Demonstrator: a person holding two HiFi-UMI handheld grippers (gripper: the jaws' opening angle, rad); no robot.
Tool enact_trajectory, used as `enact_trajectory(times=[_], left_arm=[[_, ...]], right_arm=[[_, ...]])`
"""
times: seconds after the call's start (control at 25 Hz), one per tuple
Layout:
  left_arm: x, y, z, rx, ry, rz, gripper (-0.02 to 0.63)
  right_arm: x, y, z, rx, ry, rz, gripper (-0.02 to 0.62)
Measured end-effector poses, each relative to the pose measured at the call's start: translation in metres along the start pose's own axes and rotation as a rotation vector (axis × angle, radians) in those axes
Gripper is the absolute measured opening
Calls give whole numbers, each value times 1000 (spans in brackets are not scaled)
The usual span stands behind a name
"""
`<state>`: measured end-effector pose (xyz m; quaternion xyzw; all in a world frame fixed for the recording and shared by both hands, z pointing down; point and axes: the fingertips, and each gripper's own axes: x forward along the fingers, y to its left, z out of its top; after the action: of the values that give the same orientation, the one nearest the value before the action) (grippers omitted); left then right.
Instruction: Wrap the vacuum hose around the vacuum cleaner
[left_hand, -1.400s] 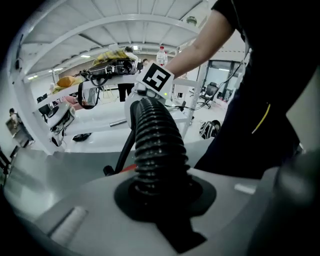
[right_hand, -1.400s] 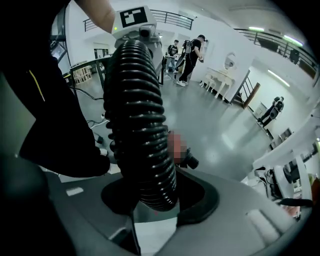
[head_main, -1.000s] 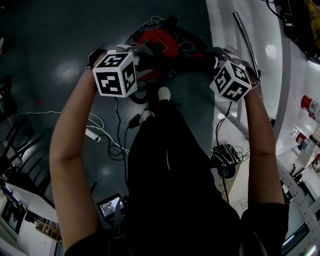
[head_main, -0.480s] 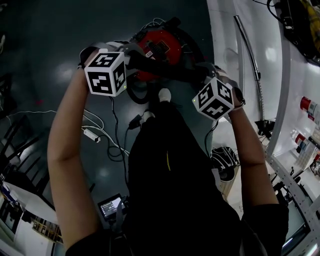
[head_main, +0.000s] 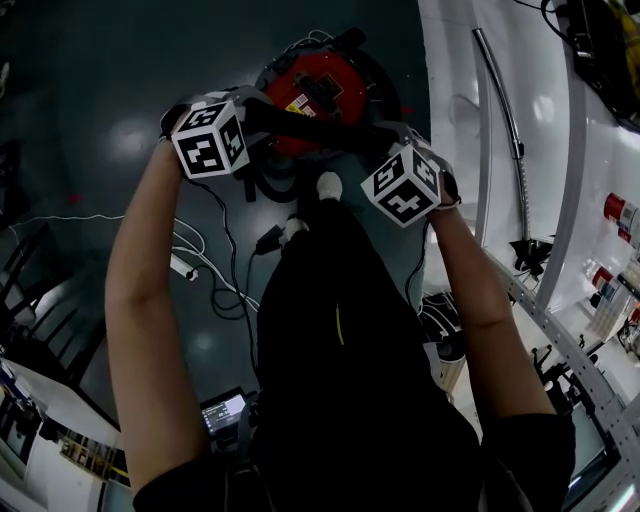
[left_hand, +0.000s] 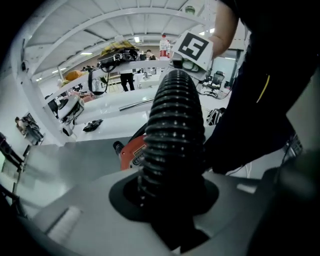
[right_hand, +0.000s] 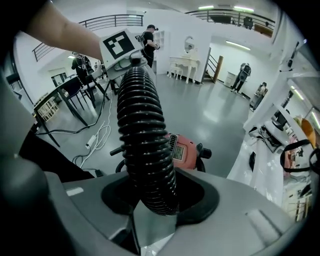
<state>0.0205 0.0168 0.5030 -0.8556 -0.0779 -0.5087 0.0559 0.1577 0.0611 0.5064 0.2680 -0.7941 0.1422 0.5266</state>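
My left gripper (left_hand: 172, 210) has just been loosening its jaws yet still clasps the ribbed vacuum hose (left_hand: 175, 125) between them, my right gripper (right_hand: 155, 200) clenches it too, and both have lowered toward the red vacuum cleaner (head_main: 320, 85) beyond my jaws, ready to wrap.

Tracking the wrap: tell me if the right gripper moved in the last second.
Yes. The right gripper shifted left in the head view, away from the metal tube, toward the vacuum cleaner.

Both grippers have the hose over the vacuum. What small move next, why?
Probably lower the hose and curve it round the vacuum cleaner: left gripper and right gripper hold it stretched above the red body. The left jaws have just been opening with the hose between them.
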Motion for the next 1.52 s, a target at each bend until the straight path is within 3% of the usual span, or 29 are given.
enact_trajectory(times=[0.16, 0.48, 0.64, 0.76, 0.84, 0.96, 1.12, 1.36, 1.52], left_arm=[[5, 11, -17, -56, 34, 61, 141], [-13, 23, -32, -35, 111, 142, 144], [-21, 40, -37, -54, 129, 259, 167], [-25, 60, -41, -102, 129, 392, 236], [-21, 70, -50, -125, 169, 455, 212], [-6, 69, -62, -140, 188, 463, 176], [9, 72, -60, -223, 104, 486, 178], [40, 58, -64, -311, 25, 412, 184], [56, 37, -79, -349, 53, 364, 181]], right_arm=[[13, 6, 4, 62, -11, -12, 179], [24, 13, 22, 154, -64, -50, 181], [30, 13, 29, 238, -72, -70, 181], [35, 13, 35, 280, -87, -83, 181], [38, 12, 39, 282, -94, -101, 181], [43, 5, 39, 262, -93, -129, 181], [49, -2, 30, 270, -73, -123, 181], [55, -1, 18, 230, -55, -123, 181], [63, 5, 15, 145, -30, -119, 181]])
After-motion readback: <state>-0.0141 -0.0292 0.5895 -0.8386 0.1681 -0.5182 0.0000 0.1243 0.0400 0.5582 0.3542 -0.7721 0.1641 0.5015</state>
